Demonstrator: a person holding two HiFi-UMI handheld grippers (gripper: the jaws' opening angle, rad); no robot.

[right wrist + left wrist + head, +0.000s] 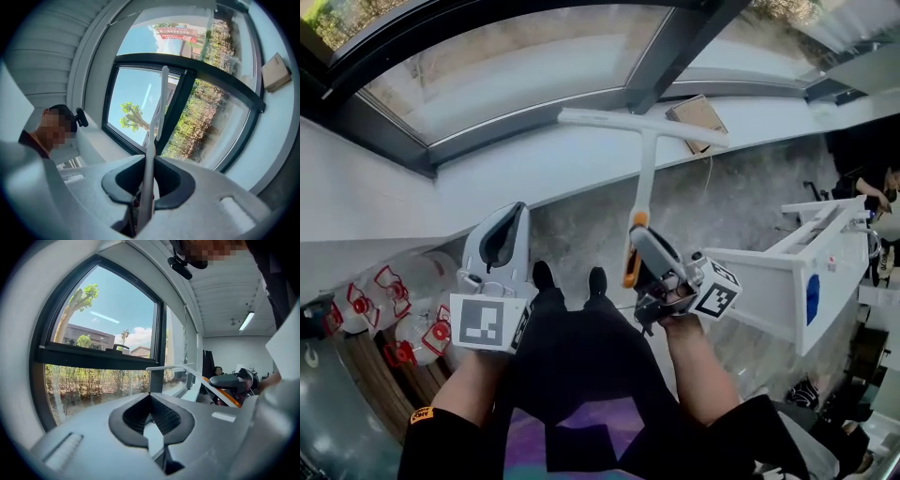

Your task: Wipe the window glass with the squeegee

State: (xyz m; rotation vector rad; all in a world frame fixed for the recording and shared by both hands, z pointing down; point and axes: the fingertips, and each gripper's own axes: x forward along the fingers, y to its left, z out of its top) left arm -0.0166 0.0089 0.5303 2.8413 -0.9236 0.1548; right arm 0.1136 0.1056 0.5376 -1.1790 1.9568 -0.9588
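Observation:
A white T-shaped squeegee [645, 150] points up toward the window sill, its blade just below the window glass [516, 66] and apart from it. My right gripper [636, 227] is shut on the squeegee's orange-and-white handle. In the right gripper view the handle [148, 183] runs between the jaws of the right gripper [149, 159], and the blade [163, 101] stands before the window glass [136, 101]. My left gripper [518, 211] hangs to the left, shut and empty. In the left gripper view the left gripper [150, 396] has its tips meeting, with the squeegee [180, 367] off to its right.
A cardboard box [697, 117] lies on the white sill [534, 173] to the right of the blade. Large water bottles [389, 300] stand at the lower left. A white frame [787, 262] stands on the right, with a person [877, 192] beyond it.

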